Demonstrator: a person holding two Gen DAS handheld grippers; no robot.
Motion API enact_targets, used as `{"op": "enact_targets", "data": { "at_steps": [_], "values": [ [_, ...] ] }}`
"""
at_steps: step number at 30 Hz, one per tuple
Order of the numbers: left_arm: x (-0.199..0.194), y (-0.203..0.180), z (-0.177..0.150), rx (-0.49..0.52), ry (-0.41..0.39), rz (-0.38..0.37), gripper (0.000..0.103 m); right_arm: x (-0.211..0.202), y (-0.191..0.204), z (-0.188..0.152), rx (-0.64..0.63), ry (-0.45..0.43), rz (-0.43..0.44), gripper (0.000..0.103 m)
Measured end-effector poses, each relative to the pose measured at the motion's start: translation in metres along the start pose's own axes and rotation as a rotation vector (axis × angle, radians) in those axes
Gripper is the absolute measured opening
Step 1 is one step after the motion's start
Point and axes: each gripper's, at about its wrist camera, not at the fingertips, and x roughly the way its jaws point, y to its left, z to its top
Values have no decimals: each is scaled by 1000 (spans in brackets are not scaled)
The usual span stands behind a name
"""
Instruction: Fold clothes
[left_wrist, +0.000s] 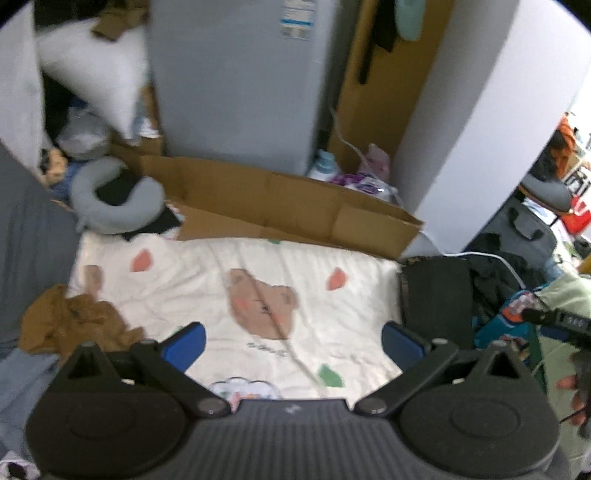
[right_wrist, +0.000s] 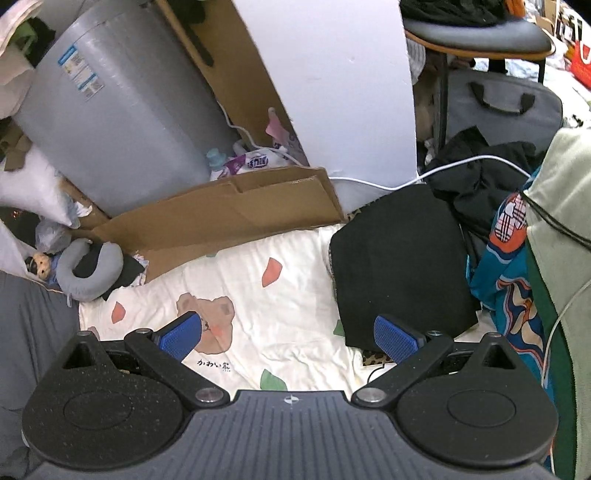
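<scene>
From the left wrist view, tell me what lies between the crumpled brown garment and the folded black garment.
Only the white bear-print blanket, bare between the brown garment and the black garment. The left gripper hovers open above it.

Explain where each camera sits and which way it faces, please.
Left wrist: on the left claw, looking forward and down at the bear-print blanket; its open blue fingers show, with a crumpled brown garment lower left.
Right wrist: on the right claw, facing the same blanket and a folded black garment; open fingers show.
Shared: blanket, grey neck pillow, cardboard.
</scene>
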Motion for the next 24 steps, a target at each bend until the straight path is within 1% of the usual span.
{"op": "enact_targets", "data": {
  "at_steps": [2,4,7,9,11,12,16,20,22,24],
  "values": [
    [-6,13,-6,-17,-3,11,102,-3,11,-1,-7,3,-9,103],
    [-9,26,-10,-30,-7,1,102,-5,22,-3,-22,7,-14,103],
    [-14,40,-18,-17,-38,18,102,-6,41,-7,-54,16,-19,103],
    [-17,49,-23,-45,-54,12,102,-6,53,-9,-75,23,-23,103],
    [-15,55,-28,-53,-52,9,102,-9,62,-12,-86,22,-19,103],
    [-12,56,-30,-44,-50,15,102,-11,66,-14,-91,22,-17,103],
    [-5,62,-40,-73,-45,5,102,-16,77,-22,-100,21,-3,103],
    [-1,62,-55,-77,-46,-1,102,-20,85,-31,-108,16,10,103],
    [-1,62,-63,-103,-42,-36,102,-23,89,-35,-111,14,17,103],
    [-1,62,-70,-131,-60,-32,102,-23,91,-39,-106,14,19,103]
  ]
}}
